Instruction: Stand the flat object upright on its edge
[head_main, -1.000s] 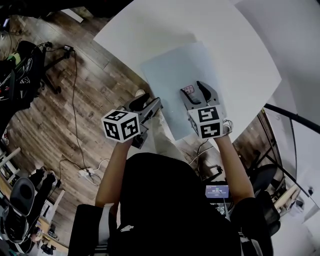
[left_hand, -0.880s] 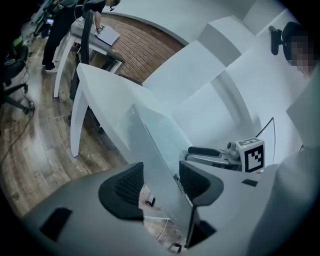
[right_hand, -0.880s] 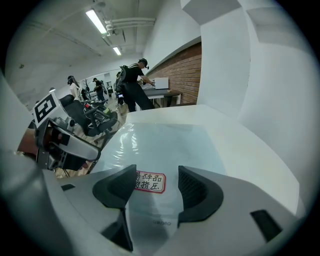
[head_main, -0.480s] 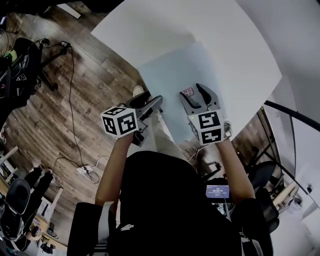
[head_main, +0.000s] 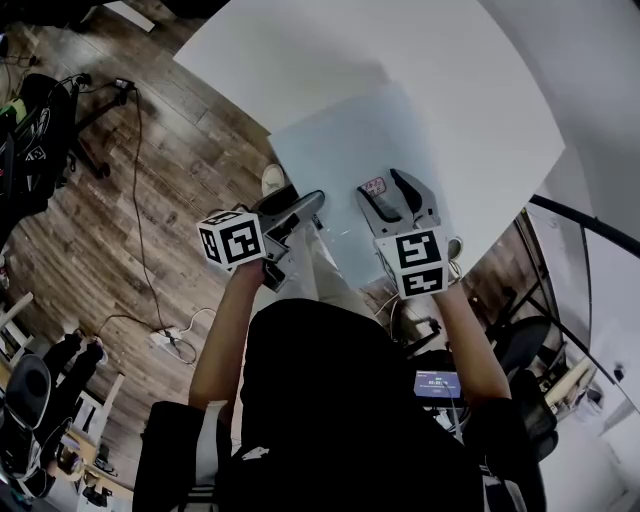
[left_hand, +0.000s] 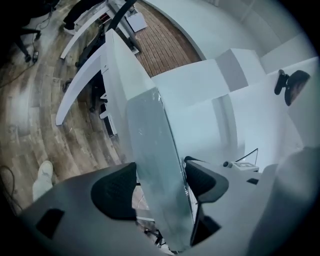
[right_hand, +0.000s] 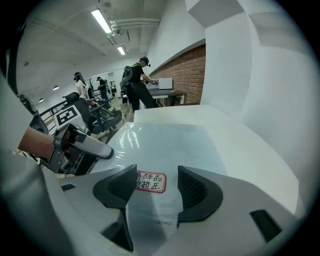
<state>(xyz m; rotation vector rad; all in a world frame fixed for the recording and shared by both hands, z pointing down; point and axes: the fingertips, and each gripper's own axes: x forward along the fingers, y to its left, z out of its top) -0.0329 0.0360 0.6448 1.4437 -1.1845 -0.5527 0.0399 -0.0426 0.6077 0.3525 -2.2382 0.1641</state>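
My left fingers stand wide apart, having just been opening. The left edge of the flat sheet runs between them, but neither pad presses on it. There is a thin gap on the floor side, and the other pad sits just beside the sheet's face. From this gripper's own view the sheet shows almost edge-on, a pale blue-grey panel under glossy film.

My right fingers are spread too, and hold nothing. They hang over the near end of the sheet, and a red-bordered label with printed characters shows in the gap between them. Below the label there is a line of small grey print, too faint for me to read.

In the head view, the left gripper reaches in from the side at the sheet's left edge. The right gripper points along the sheet from its near end. The two are near each other but apart. Each carries its marker cube on the end towards me.

The sheet lies flat on the white table, not upright, with its left edge at the table's edge. I cannot tell whether it overhangs there.

Beyond the table's edge is the wood floor, with a light shoe just beside my left gripper. In the right gripper view, people stand at a bench by a brick wall.
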